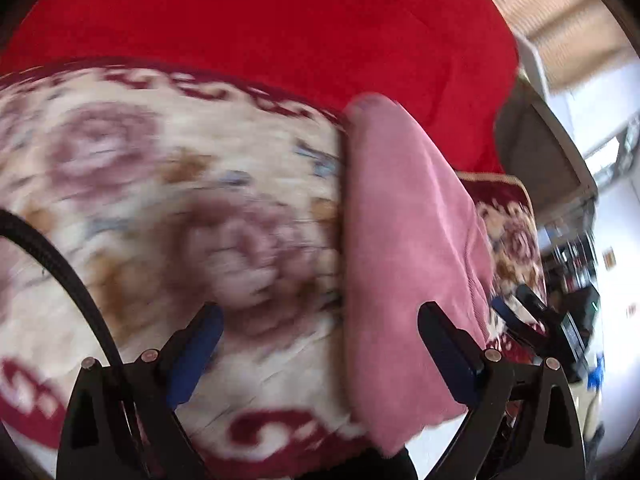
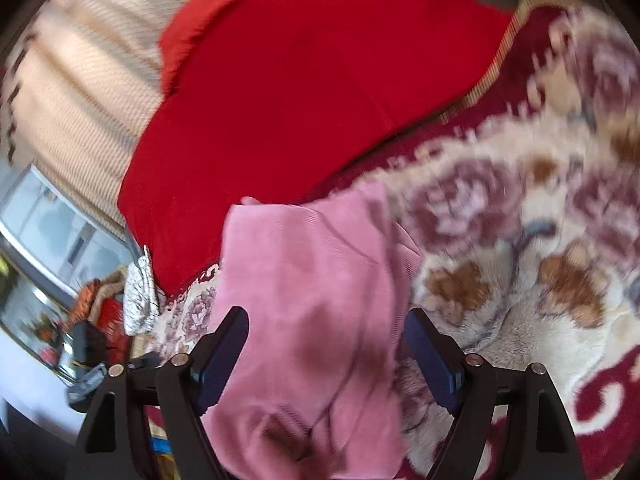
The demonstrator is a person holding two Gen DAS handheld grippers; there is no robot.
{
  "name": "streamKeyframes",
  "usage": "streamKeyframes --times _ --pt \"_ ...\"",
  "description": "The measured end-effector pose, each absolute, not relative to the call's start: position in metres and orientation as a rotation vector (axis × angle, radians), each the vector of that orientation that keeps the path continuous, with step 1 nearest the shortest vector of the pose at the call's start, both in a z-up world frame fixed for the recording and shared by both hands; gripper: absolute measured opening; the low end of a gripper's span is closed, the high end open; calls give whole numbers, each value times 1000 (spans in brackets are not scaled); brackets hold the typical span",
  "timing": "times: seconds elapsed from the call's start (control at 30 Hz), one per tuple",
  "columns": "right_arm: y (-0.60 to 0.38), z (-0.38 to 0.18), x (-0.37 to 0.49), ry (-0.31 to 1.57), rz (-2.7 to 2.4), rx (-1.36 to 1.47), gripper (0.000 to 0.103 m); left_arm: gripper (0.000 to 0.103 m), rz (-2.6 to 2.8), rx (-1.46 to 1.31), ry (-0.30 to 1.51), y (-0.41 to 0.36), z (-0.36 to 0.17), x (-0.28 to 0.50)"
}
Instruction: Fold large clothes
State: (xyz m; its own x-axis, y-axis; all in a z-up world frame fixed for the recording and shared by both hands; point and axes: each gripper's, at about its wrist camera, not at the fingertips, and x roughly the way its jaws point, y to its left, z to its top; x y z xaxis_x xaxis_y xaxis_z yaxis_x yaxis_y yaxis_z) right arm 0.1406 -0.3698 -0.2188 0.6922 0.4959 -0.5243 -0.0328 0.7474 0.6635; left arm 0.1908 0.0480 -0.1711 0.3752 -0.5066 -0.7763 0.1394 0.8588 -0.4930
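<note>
Both grippers, left (image 1: 320,344) and right (image 2: 326,344), spread and holding nothing; pink garment (image 2: 312,300) lies bunched on floral blanket (image 1: 160,200), red cloth (image 1: 280,20) at 12 o'clock, so I'd pinch separate corners before lifting.

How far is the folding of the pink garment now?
Done: the pink garment already lies as a narrow, doubled strip on the floral blanket. In hand: nothing; the left hand-held gripper and right hand-held gripper are both open. Left: probably a final fold; the red cloth lies unfolded.
</note>
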Motion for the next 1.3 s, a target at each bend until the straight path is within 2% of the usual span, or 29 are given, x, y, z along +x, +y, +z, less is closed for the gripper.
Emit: streamKeyframes --times 0.2,0.27,0.33,0.47,0.53,0.57,0.6,0.63,0.7,0.83,1.17,1.3 --pt "-380 -268 181 858 386 794 83 97 -551 -279 1184 -1 -192 212" --pt "-377 -279 191 871 424 829 88 97 -606 -287 1225 -11 -203 216" --pt "-369 -281 194 846 453 832 92 97 -642 -306 1236 -16 -208 219" --pt "-349 -279 207 851 516 797 94 97 -674 -308 1207 -26 -208 219" --pt "-342 -279 214 857 537 790 87 97 -679 -311 1180 -35 -207 221" --pt "-338 -279 217 868 548 783 75 92 -680 -308 1164 -41 -206 222" --pt "-332 -279 220 885 560 770 62 76 -671 -293 1147 -45 -203 221" --pt "-329 -278 220 887 565 766 58 64 -677 -289 1127 -48 -201 220" --pt "-318 -272 217 879 552 728 51 48 -694 -312 1107 -55 -195 222" --pt "-309 -249 211 859 549 699 47 41 -701 -345 1093 -56 -186 222" --pt "-241 -175 216 733 702 647 46 41 -572 -294 913 -7 -99 210" --pt "-204 -186 241 767 739 681 46 42 -478 -282 970 2 -114 223"
